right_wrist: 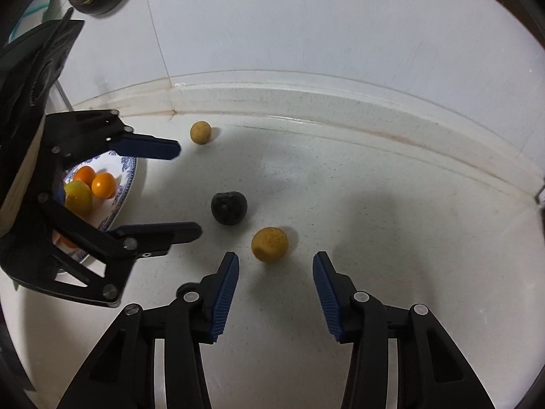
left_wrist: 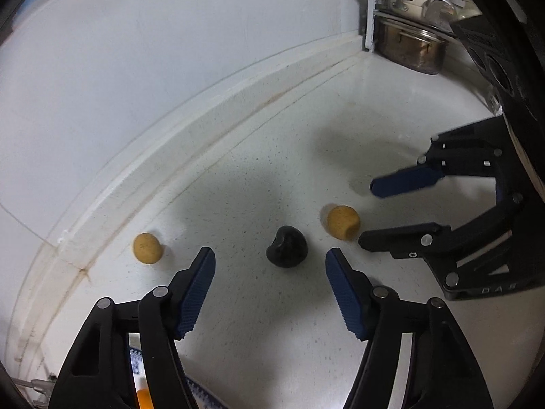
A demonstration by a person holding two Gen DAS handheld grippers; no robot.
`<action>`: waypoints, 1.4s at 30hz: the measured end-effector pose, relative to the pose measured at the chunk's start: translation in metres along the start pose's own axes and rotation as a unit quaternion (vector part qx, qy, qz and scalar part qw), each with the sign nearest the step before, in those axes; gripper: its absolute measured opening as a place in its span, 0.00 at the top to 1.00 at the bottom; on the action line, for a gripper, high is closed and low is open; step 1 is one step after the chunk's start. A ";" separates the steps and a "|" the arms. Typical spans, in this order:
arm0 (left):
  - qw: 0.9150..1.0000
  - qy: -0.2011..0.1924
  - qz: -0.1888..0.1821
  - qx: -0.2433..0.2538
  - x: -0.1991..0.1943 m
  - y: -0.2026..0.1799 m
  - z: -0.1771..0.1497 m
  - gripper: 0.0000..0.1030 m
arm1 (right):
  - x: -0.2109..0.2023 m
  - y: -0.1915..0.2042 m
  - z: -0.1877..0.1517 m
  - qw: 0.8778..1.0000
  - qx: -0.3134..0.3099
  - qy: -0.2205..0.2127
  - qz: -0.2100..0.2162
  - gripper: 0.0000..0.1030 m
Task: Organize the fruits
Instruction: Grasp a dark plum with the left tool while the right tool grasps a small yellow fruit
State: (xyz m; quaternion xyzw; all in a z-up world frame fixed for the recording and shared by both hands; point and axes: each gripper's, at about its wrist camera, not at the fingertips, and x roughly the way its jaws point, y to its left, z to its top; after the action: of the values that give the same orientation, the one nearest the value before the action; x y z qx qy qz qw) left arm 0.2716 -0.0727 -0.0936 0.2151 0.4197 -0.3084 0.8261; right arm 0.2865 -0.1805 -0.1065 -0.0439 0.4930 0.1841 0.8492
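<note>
1. Left wrist view: the left gripper (left_wrist: 270,266) had its jaws wide and empty. The dark fruit (left_wrist: 287,246) sat on the bench (left_wrist: 272,323) just ahead. One yellow fruit (left_wrist: 147,248) lay near the back edge. Another yellow fruit (left_wrist: 343,222) lay by the right gripper (left_wrist: 369,211).
2. Right wrist view: the right gripper's jaws were wide and empty too. A plate (right_wrist: 126,184) of fruit sat at the bench's left side.
3. The round fruits could roll away if a jaw bumped them.
</note>
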 end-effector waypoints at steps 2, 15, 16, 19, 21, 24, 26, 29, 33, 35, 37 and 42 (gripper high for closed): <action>1.000 0.007 -0.007 -0.003 0.005 0.000 0.002 0.39 | 0.005 -0.003 0.000 1.000 0.008 0.003 0.011 0.60; 0.998 0.039 -0.040 -0.005 0.030 0.000 0.008 0.66 | 0.024 -0.011 0.006 0.999 0.021 0.006 0.043 0.64; 0.998 0.041 -0.042 -0.007 0.031 0.000 0.008 0.70 | 0.025 -0.012 0.006 0.999 0.023 0.007 0.046 0.65; 0.998 0.042 -0.046 -0.010 0.030 0.000 0.008 0.71 | 0.028 -0.013 0.007 0.998 0.026 0.010 0.054 0.72; 0.998 0.043 -0.045 -0.010 0.031 -0.002 0.011 0.71 | 0.029 -0.013 0.007 0.998 0.024 0.009 0.055 0.72; 0.998 0.037 -0.041 -0.016 0.024 -0.004 0.009 0.71 | 0.026 -0.012 0.006 0.998 0.025 0.004 0.055 0.72; 0.999 0.032 -0.036 -0.019 0.018 -0.005 0.008 0.71 | 0.023 -0.011 0.005 0.998 0.026 -0.002 0.051 0.72; 0.999 0.020 -0.025 -0.024 0.004 -0.006 0.004 0.71 | 0.015 -0.009 0.005 0.999 0.026 -0.010 0.044 0.72; 0.999 0.003 -0.015 -0.037 -0.015 -0.007 -0.001 0.71 | 0.002 -0.005 0.002 0.999 0.023 -0.025 0.033 0.72; 0.999 -0.009 -0.012 -0.046 -0.026 -0.007 -0.004 0.71 | -0.006 -0.001 0.002 0.999 0.020 -0.031 0.028 0.72; 0.998 -0.021 -0.014 -0.053 -0.040 -0.007 -0.009 0.71 | -0.013 0.003 0.001 0.999 0.018 -0.037 0.027 0.72; 0.996 -0.053 0.004 -0.073 -0.069 -0.007 -0.016 0.71 | -0.034 0.017 0.001 0.998 0.011 -0.059 0.031 0.72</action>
State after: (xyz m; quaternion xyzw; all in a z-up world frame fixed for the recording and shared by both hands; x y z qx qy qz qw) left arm 0.2262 -0.0454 -0.0458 0.1389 0.3959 -0.2843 0.8620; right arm 0.2664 -0.1741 -0.0749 -0.0084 0.4454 0.2073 0.8710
